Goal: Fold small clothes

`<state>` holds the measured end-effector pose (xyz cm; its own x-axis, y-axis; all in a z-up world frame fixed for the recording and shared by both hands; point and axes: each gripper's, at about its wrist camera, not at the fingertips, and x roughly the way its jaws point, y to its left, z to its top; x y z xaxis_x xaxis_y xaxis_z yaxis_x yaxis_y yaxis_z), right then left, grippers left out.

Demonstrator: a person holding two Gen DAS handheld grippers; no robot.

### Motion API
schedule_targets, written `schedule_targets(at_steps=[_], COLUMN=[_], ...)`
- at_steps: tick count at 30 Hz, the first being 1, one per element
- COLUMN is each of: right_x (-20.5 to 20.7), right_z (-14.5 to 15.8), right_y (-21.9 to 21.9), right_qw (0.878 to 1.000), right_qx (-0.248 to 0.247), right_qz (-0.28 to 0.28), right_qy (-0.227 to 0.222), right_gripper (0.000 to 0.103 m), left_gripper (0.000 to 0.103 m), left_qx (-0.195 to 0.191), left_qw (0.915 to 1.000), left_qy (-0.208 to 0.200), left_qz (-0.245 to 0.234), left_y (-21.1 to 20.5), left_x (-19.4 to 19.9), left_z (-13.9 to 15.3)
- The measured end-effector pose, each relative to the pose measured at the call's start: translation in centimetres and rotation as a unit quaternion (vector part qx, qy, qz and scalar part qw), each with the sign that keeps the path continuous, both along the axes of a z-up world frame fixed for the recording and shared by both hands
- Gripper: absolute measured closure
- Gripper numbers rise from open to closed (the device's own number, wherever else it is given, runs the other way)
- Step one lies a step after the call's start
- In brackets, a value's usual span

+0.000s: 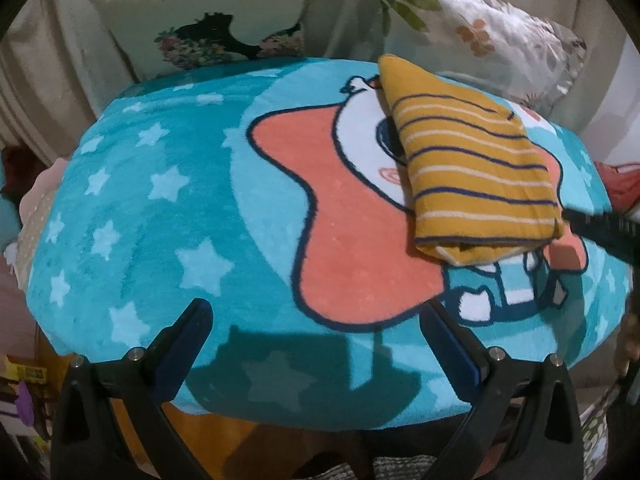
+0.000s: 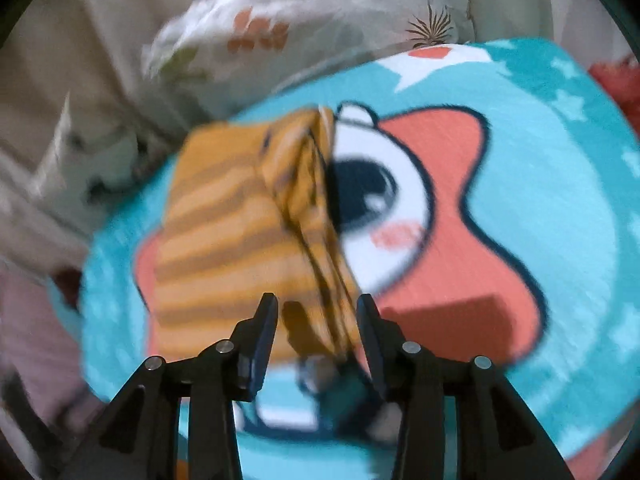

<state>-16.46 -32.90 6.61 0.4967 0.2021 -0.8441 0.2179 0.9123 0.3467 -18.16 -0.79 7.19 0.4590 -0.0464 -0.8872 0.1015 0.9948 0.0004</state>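
A folded mustard-yellow garment with navy and white stripes lies on the right part of a teal star-print blanket that bears a cartoon figure. My left gripper hangs open over the blanket's near edge, well short of the garment, with nothing between its fingers. In the blurred right wrist view, my right gripper stands partly open just above the garment's near folded edge, and its pads do not press on the cloth. One black right finger shows at the garment's right corner.
A cream printed pillow and a floral pillow lean behind the blanket. Something red lies off the right side. Clutter fills the lower left, beyond the blanket's rim. The floral pillow sits just beyond the garment.
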Motion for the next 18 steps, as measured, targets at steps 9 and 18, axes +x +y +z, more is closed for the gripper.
schedule_targets(at_steps=[9,18], right_x=[-6.8,-10.6], right_z=[-2.6,-2.5], right_y=[3.9,6.0], right_qw=[0.997,0.996], right_qx=[-0.069,-0.076], right_qz=[0.014,0.006], right_qy=[0.043,0.047], right_gripper=[0.052,0.049], left_gripper=[0.000,0.000], left_qx=[0.011,0.010], left_qw=[0.9988,0.9980], left_qy=[-0.003,-0.009], left_qz=[-0.049,-0.062], left_y=[-1.6,-0.8], left_x=[-2.6,-5.8], left_z=[-0.7,-0.2])
